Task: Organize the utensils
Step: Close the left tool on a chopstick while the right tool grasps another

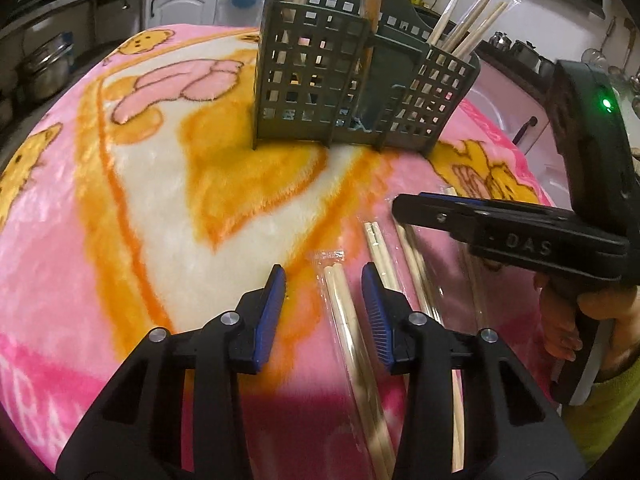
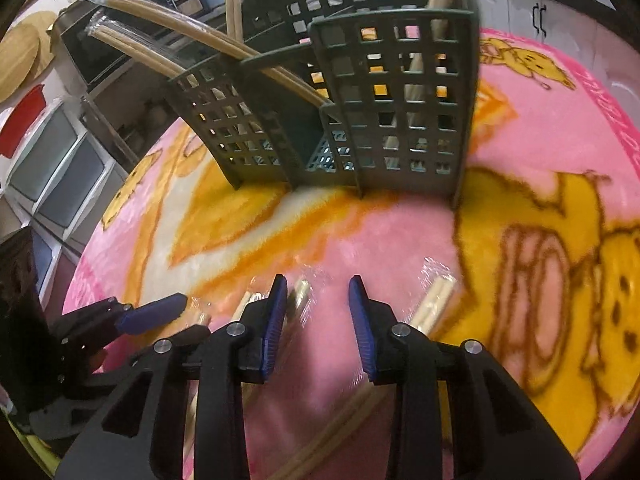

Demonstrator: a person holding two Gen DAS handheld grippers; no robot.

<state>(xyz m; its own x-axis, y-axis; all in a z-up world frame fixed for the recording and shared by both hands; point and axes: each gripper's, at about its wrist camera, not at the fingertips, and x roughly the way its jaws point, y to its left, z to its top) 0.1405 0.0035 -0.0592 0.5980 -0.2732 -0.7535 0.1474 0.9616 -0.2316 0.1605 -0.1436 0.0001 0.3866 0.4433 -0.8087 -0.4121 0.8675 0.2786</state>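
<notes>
A dark green lattice utensil holder stands on the pink and orange blanket, with wrapped chopsticks upright in its compartments; it also shows in the right wrist view. Several plastic-wrapped chopstick pairs lie on the blanket. My left gripper is open, its fingers on either side of one wrapped pair, just above it. My right gripper is open and empty above the blanket, with wrapped pairs to its left and right. It shows from the side in the left wrist view.
The blanket covers a round table. Kitchen counters, steel pots and cabinets surround it. A red tub and drawers stand at the left in the right wrist view. The left gripper's finger shows there too.
</notes>
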